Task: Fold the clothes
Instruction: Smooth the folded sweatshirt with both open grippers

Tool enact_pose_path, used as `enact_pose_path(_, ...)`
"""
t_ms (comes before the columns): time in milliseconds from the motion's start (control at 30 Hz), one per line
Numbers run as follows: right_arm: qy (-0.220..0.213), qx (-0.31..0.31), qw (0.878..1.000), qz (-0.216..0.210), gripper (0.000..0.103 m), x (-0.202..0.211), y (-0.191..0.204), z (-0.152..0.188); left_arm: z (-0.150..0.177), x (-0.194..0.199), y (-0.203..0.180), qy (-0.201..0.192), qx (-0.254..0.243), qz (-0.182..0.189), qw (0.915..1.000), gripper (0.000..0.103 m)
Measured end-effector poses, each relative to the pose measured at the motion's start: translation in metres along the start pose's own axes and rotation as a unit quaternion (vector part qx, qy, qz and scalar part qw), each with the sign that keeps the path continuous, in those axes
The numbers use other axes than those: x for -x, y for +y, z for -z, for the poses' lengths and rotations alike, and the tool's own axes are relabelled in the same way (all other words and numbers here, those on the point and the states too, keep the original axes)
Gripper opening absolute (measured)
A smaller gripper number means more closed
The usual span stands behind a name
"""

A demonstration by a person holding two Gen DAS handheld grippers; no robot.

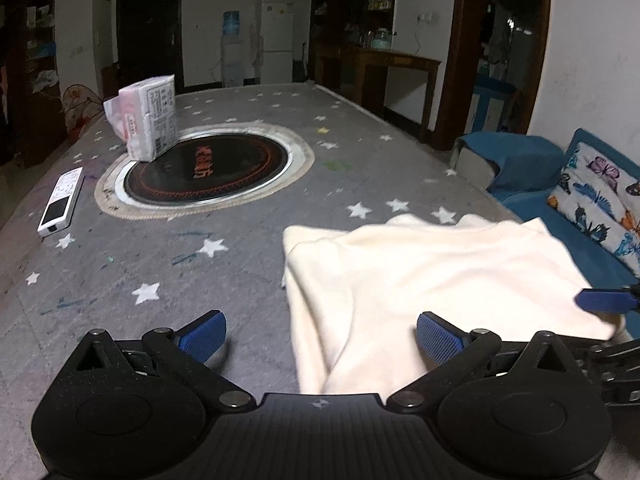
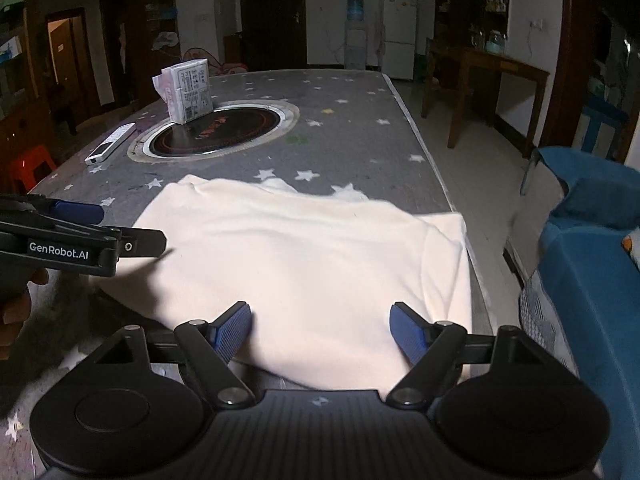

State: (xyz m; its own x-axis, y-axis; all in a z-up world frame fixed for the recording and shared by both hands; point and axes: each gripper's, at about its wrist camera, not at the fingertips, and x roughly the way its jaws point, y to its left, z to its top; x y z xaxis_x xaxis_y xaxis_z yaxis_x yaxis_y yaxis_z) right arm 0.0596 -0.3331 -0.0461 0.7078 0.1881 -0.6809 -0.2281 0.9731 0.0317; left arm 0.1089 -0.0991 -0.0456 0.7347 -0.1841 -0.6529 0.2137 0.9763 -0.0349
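Cream garment [image 1: 420, 280], open left hand-held gripper [image 1: 320, 340]

The room is dim, with white walls [image 2: 332, 12] and a pale tiled floor [image 2: 472, 152]. At twelve o'clock stands a dark door [image 2: 272, 16]; toward one o'clock, a water dispenser [image 2: 355, 36] beside a white fridge [image 2: 398, 36]. A wooden side table [image 2: 492, 84] sits at two o'clock, a blue sofa [image 2: 592, 264] at three, dark shelving [image 1: 36, 60] at ten.
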Motion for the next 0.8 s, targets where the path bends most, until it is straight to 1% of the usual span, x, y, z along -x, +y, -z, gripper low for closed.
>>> enact_pose_path(133,-0.003,-0.002,1.0,-0.001,0.078,0.008,-0.002,0.004,0.005,0.001,0.003,0.0,-0.007,-0.006,1.0,0.103)
enact_pose_path(233,-0.011,-0.015,1.0,-0.013,0.078,0.018,-0.006,0.007,0.006,0.004,0.004,0.0,-0.008,-0.006,0.9999,0.103)
enact_pose_path(300,-0.005,-0.016,1.0,-0.017,0.078,0.02,-0.006,0.01,0.006,0.003,0.005,0.002,-0.008,-0.006,0.9999,0.103)
enact_pose_path(400,0.0,-0.007,1.0,-0.012,0.073,0.021,-0.005,0.012,0.005,0.006,0.004,0.004,-0.005,-0.006,1.0,0.103)
enact_pose_path(467,0.003,-0.001,1.0,-0.009,0.071,0.022,-0.004,0.013,0.003,0.011,0.003,-0.002,-0.004,0.0,1.0,0.103)
enact_pose_path(600,-0.009,-0.02,0.999,-0.023,0.067,0.03,-0.007,0.009,-0.002,0.018,-0.003,-0.013,-0.012,0.009,0.9998,0.103)
enact_pose_path(667,-0.012,-0.026,0.999,-0.027,0.062,0.03,-0.008,0.006,-0.002,0.018,-0.007,-0.013,-0.014,0.012,0.9997,0.103)
enact_pose_path(733,-0.013,-0.03,0.999,-0.028,0.062,0.027,-0.008,0.004,-0.002,0.016,-0.009,-0.01,-0.016,0.018,0.9997,0.103)
enact_pose_path(800,-0.013,-0.034,0.999,-0.029,0.062,0.024,-0.008,0.001,0.0,0.014,-0.012,-0.008,-0.026,0.013,0.9995,0.103)
